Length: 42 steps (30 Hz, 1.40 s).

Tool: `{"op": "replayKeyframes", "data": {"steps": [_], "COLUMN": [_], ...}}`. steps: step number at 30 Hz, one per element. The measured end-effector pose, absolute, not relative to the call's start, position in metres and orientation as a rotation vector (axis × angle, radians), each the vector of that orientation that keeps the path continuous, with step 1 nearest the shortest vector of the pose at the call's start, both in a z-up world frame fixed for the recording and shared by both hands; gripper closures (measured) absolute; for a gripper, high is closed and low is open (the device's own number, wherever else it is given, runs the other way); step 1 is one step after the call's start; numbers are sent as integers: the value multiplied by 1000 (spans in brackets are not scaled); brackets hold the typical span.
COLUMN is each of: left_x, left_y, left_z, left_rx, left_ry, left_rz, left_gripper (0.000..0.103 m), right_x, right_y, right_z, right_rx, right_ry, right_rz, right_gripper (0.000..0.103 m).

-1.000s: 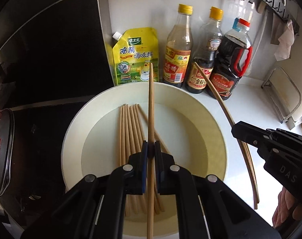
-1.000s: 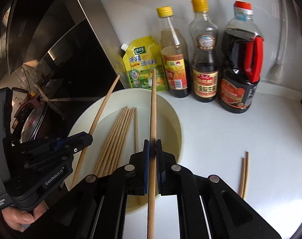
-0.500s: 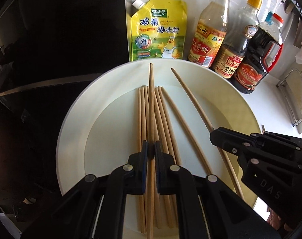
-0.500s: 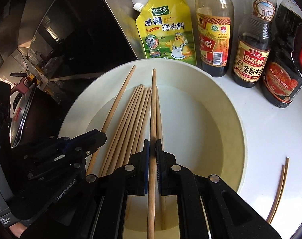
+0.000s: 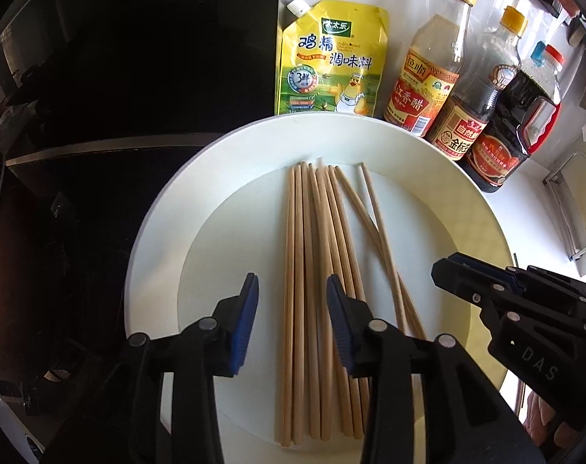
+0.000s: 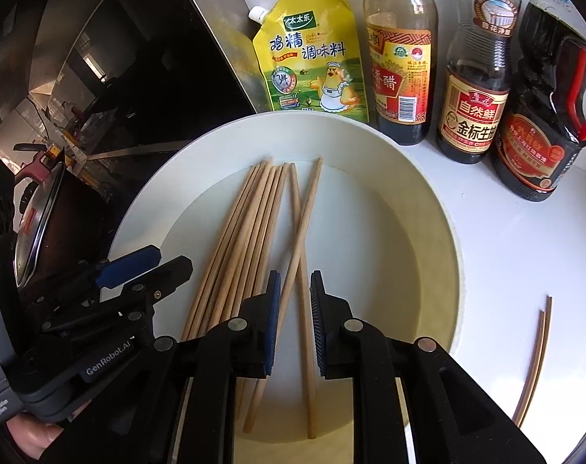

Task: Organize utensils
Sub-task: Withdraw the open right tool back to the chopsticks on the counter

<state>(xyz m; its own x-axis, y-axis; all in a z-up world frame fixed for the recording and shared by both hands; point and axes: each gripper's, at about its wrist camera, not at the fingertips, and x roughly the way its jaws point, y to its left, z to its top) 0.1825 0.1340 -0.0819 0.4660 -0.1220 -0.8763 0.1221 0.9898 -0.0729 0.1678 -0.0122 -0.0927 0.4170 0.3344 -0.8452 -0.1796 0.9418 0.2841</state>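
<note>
Both grippers, left (image 5: 292, 321) and right (image 6: 295, 309), are hovering open and empty over the plate (image 5: 161, 208); chopsticks (image 5: 316, 270) are lying released. Withdrawing straight up should avoid scattering them.

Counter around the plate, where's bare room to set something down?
Bare counter lies right of the plate, between the dark bottles and two loose chopsticks. In the plate, its right half is bare beside the crossed chopsticks. Crowded: the back row of bottles with the yellow pouch, and the stove side.
</note>
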Motion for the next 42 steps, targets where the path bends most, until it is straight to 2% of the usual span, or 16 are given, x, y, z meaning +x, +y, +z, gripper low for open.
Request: {"op": "replayKeyframes", "data": {"steps": [7, 23, 30, 33, 37, 42], "left_x": [171, 126, 107, 99, 88, 74], "left_y": [132, 95, 64, 48, 24, -4], "left_z": [-71, -43, -43, -45, -48, -56], "left_rx": [-5, 22, 34, 38, 51, 63], "left_ry": [1053, 1000, 1007, 1016, 1024, 1036], "left_rz": [-155, -218, -262, -276, -305, -335], "left_gripper": [58, 53, 49, 43, 42, 39], "right_x": [154, 93, 61, 50, 34, 19], "right_y": [-20, -72, -113, -134, -161, -192], "right_z": [-83, -58, -61, -67, -75, -90], "right_rx": [171, 230, 259, 266, 248, 231], "right_ry": [1074, 996, 980, 993, 998, 1018], "right_rz": [315, 250, 187, 149, 85, 23], "right_gripper": [88, 82, 76, 75, 67, 66]}}
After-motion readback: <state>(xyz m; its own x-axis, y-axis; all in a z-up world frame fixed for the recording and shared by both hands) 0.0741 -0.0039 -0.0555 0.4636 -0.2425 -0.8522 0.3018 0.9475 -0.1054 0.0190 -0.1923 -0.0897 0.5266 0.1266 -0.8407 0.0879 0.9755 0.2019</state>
